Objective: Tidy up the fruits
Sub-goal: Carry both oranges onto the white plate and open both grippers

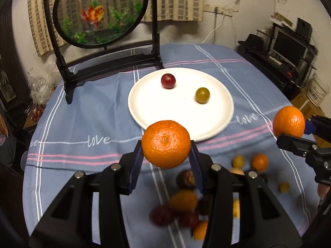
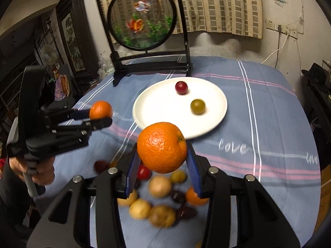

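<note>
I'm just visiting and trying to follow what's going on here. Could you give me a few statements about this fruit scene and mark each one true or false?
1. Each gripper holds an orange. True: the left gripper grips the left orange, the right gripper the right orange.
2. The plate is empty. False: a red fruit and a green fruit lie on it.
3. Both oranges rest on the plate. False: both are in the air, short of it.
4. Loose fruit lies on the cloth beneath the grippers. True.
</note>
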`<action>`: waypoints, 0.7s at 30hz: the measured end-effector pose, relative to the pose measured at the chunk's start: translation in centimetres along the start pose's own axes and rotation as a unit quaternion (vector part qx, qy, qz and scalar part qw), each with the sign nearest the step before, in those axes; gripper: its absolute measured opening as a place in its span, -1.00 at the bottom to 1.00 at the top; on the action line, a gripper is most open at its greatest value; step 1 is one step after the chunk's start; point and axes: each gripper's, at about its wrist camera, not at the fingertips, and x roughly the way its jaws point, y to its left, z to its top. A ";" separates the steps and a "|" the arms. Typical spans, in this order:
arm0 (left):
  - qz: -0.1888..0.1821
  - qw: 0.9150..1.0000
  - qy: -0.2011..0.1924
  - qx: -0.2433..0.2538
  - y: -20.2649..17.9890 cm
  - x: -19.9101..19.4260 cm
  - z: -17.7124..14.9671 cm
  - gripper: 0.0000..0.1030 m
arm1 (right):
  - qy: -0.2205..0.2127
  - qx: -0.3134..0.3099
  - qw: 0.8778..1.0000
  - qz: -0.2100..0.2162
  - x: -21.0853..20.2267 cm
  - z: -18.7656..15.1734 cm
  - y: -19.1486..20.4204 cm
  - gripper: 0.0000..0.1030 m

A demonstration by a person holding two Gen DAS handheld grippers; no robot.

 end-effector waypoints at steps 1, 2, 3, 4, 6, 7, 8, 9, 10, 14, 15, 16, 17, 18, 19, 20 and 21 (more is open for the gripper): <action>0.002 1.000 0.008 -0.005 0.1 1.3 0.9 -0.15 | 0.004 0.002 1.000 -0.002 0.7 0.5 -0.4 -0.14; 0.003 1.000 0.012 -0.009 0.2 2.1 1.3 -0.15 | 0.008 0.003 1.000 -0.005 1.5 1.0 -0.7 -0.14; 0.006 1.000 0.018 -0.013 0.4 3.1 1.9 -0.15 | 0.017 0.003 1.000 -0.005 2.7 1.6 -1.2 -0.14; 0.012 0.999 0.028 -0.016 0.6 4.4 2.6 -0.15 | 0.025 0.002 1.000 -0.002 3.6 2.1 -1.6 -0.14; 0.021 0.998 0.050 -0.018 0.9 6.8 3.5 -0.15 | 0.038 0.003 0.999 -0.003 5.7 2.9 -2.4 -0.14; 0.025 0.998 0.057 -0.017 1.0 7.7 3.7 -0.15 | 0.045 -0.001 0.999 -0.008 6.7 3.2 -2.7 -0.15; 0.029 0.997 0.065 -0.017 1.1 8.7 3.9 -0.15 | 0.053 -0.003 0.999 -0.013 7.7 3.4 -3.0 -0.15; 0.032 0.997 0.073 -0.018 1.3 9.7 4.2 -0.15 | 0.061 -0.003 0.998 -0.016 8.7 3.6 -3.3 -0.15; 0.034 0.996 0.079 -0.020 1.5 10.4 4.3 -0.15 | 0.068 -0.004 0.997 -0.019 9.6 3.7 -3.6 -0.15; 0.041 0.995 0.087 -0.024 1.7 12.7 4.9 -0.14 | 0.084 -0.003 0.996 -0.028 12.5 4.2 -4.5 -0.14; 0.043 0.995 0.090 -0.027 1.8 13.3 5.0 -0.12 | 0.084 -0.001 0.996 -0.033 13.2 4.5 -4.6 -0.12; 0.043 0.994 0.093 -0.034 2.0 13.8 5.2 -0.11 | 0.081 0.000 0.996 -0.036 13.6 4.6 -4.7 -0.01; 0.043 0.994 0.093 -0.039 2.2 14.0 5.2 0.05 | 0.076 -0.003 0.996 -0.048 13.9 4.8 -4.7 0.24; 0.041 0.994 0.087 -0.045 2.4 14.0 5.3 0.29 | 0.066 -0.013 0.995 -0.079 13.9 4.9 -4.5 0.32; 0.041 0.995 0.080 -0.048 2.5 13.7 5.4 0.49 | 0.056 -0.022 0.994 -0.095 13.7 5.0 -4.3 0.34; 0.050 0.995 0.073 -0.047 2.4 13.3 5.4 0.67 | 0.048 -0.032 0.993 -0.101 13.4 5.0 -4.1 0.34; 0.056 0.996 0.062 -0.038 2.4 12.8 5.4 0.67 | 0.049 -0.036 0.994 -0.094 13.1 5.0 -4.1 0.34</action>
